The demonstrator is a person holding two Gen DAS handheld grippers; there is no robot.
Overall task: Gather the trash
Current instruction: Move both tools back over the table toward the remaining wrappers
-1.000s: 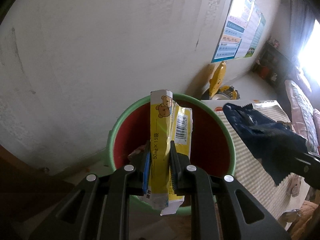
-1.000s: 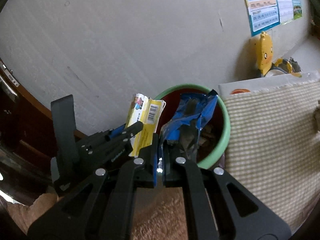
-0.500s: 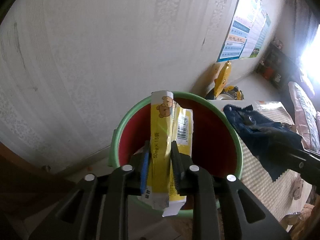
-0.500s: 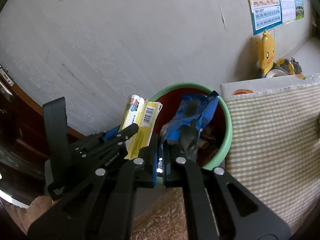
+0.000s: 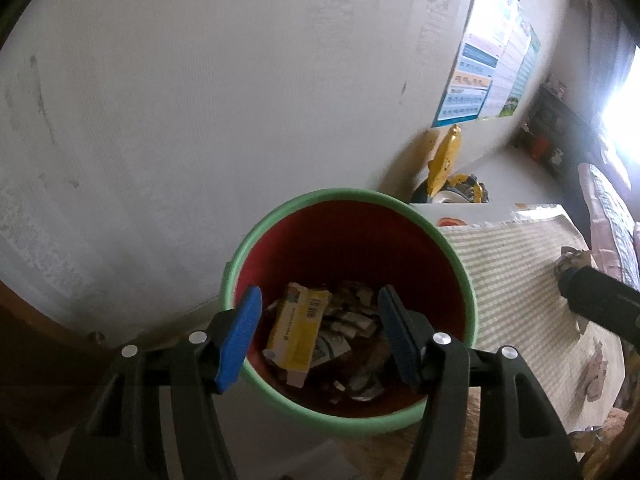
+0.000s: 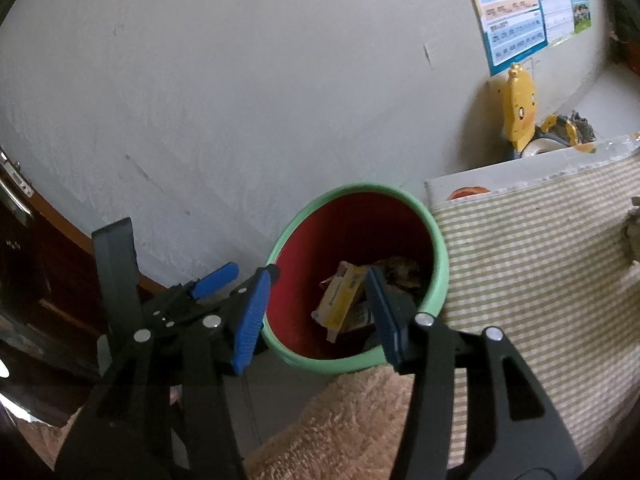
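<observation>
Both claws above a green-rimmed bin [image 5: 460, 264] with a red inside. Left gripper [image 5: 320, 332]: jaws opening, blue pads apart, nothing between them. Right gripper [image 6: 316, 312]: jaws opening too, likewise holding nothing. Down in the bin, on top of crumpled scraps [image 5: 352, 312], a yellow box [image 5: 296, 332] lying tilted, barcode on its upper white flap, a line of dark print along its yellow face too small to read. Under the box's right edge, part of a round printed label, unreadable.

Bin standing against a pale wall [image 5: 200, 100], just beside the left edge of a green-and-white checked cloth [image 6: 532, 248]. On the wall to the upper right, a blue-bordered chart [image 6: 516, 20] with rows of small characters, not legible. Below it, a yellow duck-shaped toy [image 6: 518, 108] leaning at the wall. Tan fuzzy fabric [image 6: 352, 428] under the right claw, touching the bin's near rim.
</observation>
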